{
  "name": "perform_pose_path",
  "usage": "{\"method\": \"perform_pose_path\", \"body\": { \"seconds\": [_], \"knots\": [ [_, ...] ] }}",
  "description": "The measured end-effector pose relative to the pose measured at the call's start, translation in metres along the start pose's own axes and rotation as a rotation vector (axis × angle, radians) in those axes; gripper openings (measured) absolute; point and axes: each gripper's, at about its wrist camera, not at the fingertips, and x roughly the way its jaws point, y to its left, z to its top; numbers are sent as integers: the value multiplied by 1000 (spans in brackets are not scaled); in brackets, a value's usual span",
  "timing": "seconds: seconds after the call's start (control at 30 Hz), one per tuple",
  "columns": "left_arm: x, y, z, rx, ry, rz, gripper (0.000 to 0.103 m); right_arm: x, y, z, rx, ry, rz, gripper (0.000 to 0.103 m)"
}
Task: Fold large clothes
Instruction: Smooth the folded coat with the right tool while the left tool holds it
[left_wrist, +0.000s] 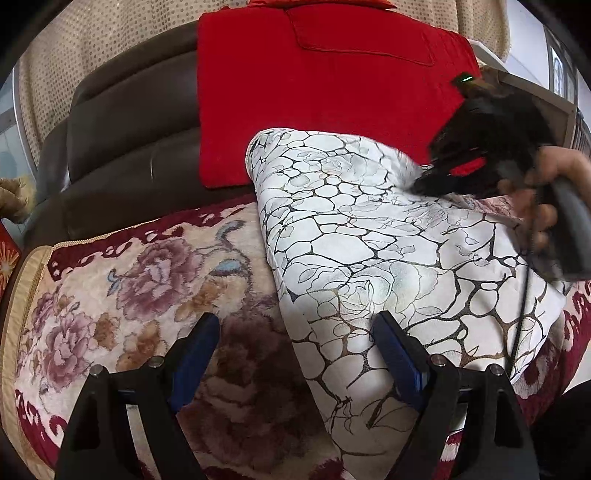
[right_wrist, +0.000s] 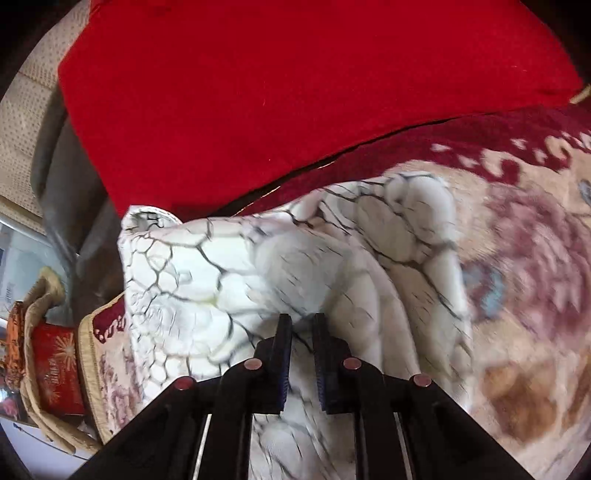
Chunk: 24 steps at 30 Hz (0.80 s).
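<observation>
Currently we note the white garment (left_wrist: 369, 236), printed with dark crackle lines, lying on a floral sofa cover (left_wrist: 122, 295), its far edge against a red cushion (left_wrist: 317, 92) at twelve o'clock. Left hand-held gripper (left_wrist: 295, 354): released, jaws wide, one blue pad (left_wrist: 399, 354) over the cloth's near edge, the other over the cover, nothing between them. Right hand-held gripper (right_wrist: 302, 350), seen at three o'clock in the left view, held by a hand (left_wrist: 554, 192): narrow gap, jaws opening, with a raised fold of the garment just ahead of the tips. We cannot tell whether cloth is still pinched; the frame is blurred.
</observation>
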Motion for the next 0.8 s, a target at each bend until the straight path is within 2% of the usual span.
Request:
{"method": "perform_pose_path", "body": {
  "seconds": [0.13,0.2,0.33,0.43,0.53,0.6,0.63,0.73,0.8],
  "knots": [
    [0,1,-1,-12,3,-3,86,-49,15,-24,-97,-46,55,20],
    [0,1,-1,-14,2,-1,86,-71,25,-43,-160,-50,59,25],
    [-1,1,-2,-19,3,4,86,-104,42,-87,-287,-56,47,25],
    [-1,2,-2,-23,3,6,86,-107,31,-111,-320,-38,2,25],
    [-1,1,-3,-16,5,-2,86,-72,20,-124,-313,-9,-78,26],
    [-1,0,-3,-13,5,-5,86,-60,5,-133,-308,-11,-64,26],
    [-2,1,-3,-15,3,-6,86,-62,0,-140,-314,-54,-41,26],
    [-3,8,-2,-47,7,-25,86,-69,-5,-152,-346,-85,-66,25],
    [-9,15,1,-83,-21,-21,86,-70,-8,-156,-350,-88,-72,25]
  ]
}}
